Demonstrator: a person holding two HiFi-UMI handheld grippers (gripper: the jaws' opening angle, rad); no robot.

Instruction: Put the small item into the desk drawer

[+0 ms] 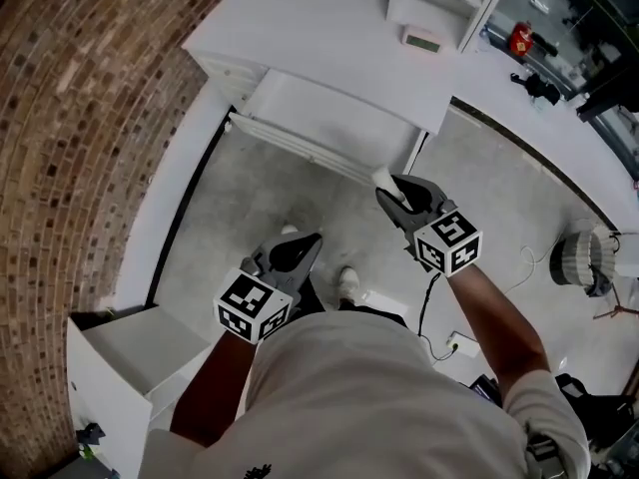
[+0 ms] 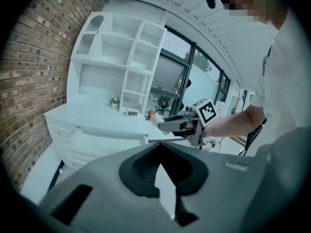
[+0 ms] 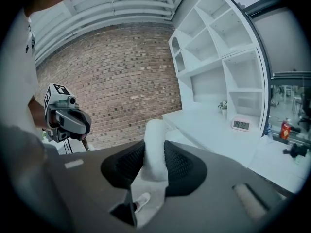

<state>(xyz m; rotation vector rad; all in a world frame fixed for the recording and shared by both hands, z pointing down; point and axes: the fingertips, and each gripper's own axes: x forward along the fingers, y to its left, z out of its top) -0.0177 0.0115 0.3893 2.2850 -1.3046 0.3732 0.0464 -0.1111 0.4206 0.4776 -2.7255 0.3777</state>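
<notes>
Head view: one white item (image 1: 383, 177) in right gripper (image 1: 393, 196), one open drawer (image 1: 300, 140)

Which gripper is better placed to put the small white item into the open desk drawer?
Right. The right gripper holds the white item and is nearer the open drawer; the left gripper holds nothing.

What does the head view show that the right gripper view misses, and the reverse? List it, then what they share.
Head view only: the marker cube on the right claw, the power strip. Right gripper view only: the upper shelves, the ceiling. Both: the white item in the right claw, the left claw, brick wall, digital clock.
</notes>
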